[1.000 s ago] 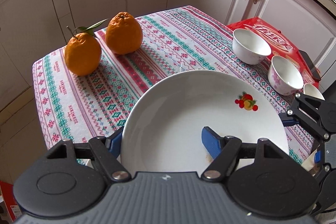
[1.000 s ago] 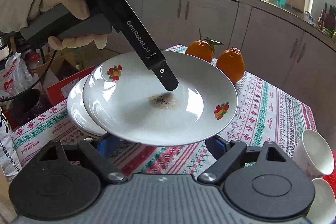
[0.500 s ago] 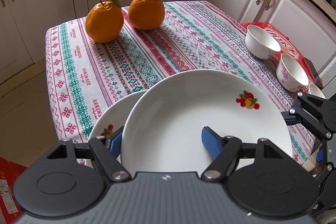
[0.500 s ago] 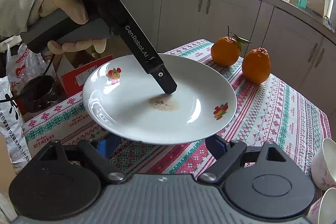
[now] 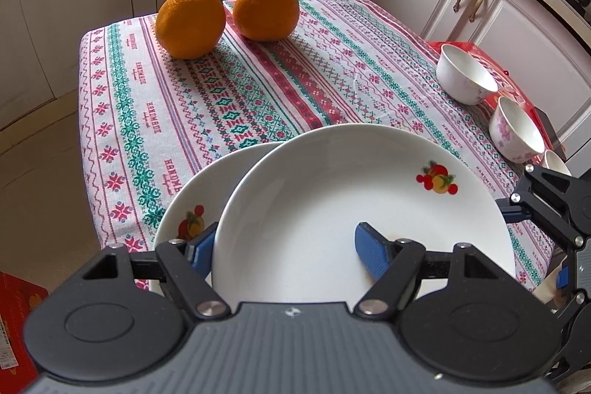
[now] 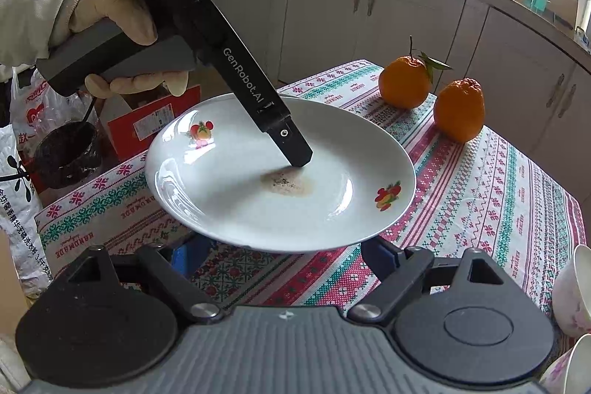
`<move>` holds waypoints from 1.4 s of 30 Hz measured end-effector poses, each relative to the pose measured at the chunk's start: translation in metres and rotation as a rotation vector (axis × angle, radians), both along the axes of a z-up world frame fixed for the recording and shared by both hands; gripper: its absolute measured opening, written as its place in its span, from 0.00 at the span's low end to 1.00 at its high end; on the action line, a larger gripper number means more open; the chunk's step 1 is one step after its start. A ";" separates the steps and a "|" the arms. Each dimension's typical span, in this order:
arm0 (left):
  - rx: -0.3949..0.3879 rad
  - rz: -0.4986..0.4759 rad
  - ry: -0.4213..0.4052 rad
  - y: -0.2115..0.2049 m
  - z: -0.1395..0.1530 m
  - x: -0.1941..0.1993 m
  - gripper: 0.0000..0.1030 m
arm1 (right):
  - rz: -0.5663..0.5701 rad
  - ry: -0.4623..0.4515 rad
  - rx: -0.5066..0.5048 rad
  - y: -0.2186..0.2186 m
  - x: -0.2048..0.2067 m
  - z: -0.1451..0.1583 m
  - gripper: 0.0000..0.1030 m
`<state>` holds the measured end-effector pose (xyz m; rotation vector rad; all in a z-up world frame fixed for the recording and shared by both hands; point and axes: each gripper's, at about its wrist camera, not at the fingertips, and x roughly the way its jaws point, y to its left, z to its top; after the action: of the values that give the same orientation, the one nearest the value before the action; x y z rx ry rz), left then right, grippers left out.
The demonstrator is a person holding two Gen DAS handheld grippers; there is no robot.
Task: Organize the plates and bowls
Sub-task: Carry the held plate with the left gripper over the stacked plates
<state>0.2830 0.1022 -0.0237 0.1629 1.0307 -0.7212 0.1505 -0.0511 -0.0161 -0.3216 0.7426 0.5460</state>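
From the left wrist view, the left gripper (image 5: 284,248) grips the upper plate (image 5: 332,194) across its rim, one blue pad under the edge and one on the inner face. That plate now overlaps a second plate (image 5: 192,205) lying on the tablecloth (image 5: 258,76), with far more of the second plate showing than a second ago, when it was hidden. I judge that stacking is close: the held plate has been brought nearly over its partner but is not yet set down. Two bowls (image 5: 467,76) stand well to the right of the plates, untouched. From the right wrist view, the right gripper (image 6: 284,253) hangs just short of the upper plate's near rim, fingers parted and holding nothing. The second plate, visible here a second ago, is now covered. A brown stain (image 6: 288,181) marks the plate's centre, beside the left finger. Two oranges (image 6: 432,91) sit beyond the plate.
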 end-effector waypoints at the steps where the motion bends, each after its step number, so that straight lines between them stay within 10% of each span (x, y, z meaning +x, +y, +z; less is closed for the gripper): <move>1: -0.002 0.001 0.002 0.000 0.000 0.000 0.73 | 0.002 -0.001 -0.003 0.000 0.000 0.000 0.89; 42: 0.049 -0.065 -0.019 0.002 -0.003 0.004 0.75 | 0.029 0.002 -0.012 0.004 0.000 -0.001 0.89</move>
<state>0.2868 0.1046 -0.0267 0.2463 1.0292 -0.7524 0.1505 -0.0467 -0.0174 -0.3439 0.7440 0.5689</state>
